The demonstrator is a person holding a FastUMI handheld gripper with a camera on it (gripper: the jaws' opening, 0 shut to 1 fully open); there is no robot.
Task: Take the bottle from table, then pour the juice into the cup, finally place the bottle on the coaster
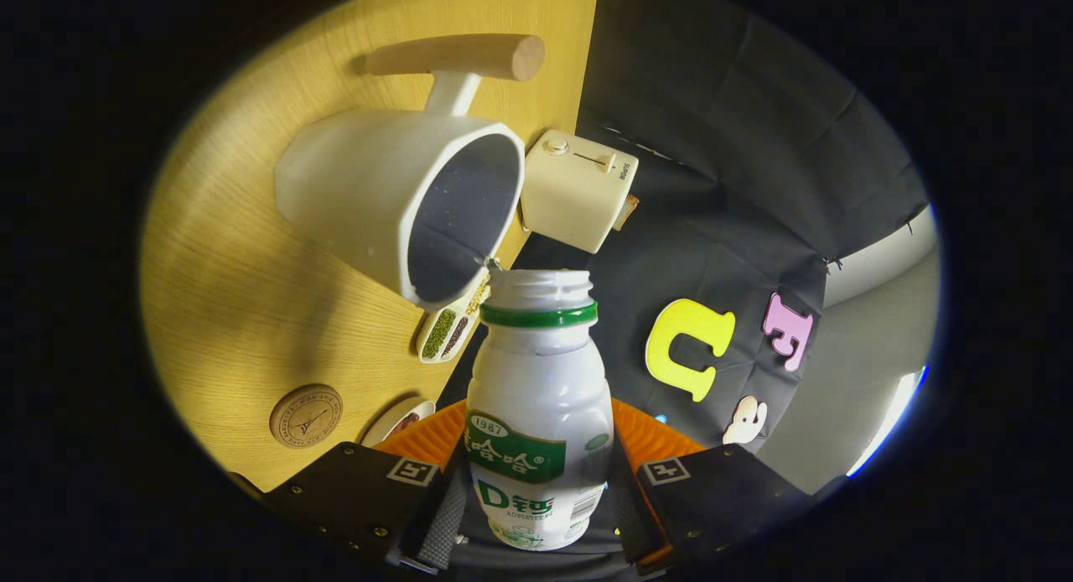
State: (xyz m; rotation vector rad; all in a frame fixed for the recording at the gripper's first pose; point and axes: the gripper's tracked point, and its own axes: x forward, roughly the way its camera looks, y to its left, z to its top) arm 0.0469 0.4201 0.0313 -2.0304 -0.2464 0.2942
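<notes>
My gripper (536, 515) pinches the white plastic bottle with the green neck ring (538, 414) – its open mouth just beside the rim of the white cup with a wooden handle (394, 196); I should tip slowly, keeping the mouth over the opening – round wooden coaster (306, 415) waits nearby

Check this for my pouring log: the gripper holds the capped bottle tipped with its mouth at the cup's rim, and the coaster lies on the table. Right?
One thing is wrong: the bottle is uncapped, its mouth open above the green neck ring, as the gripper view shows. The rest stands: the gripper holds it, mouth at the rim of the cup, and the coaster lies on the table.
</notes>
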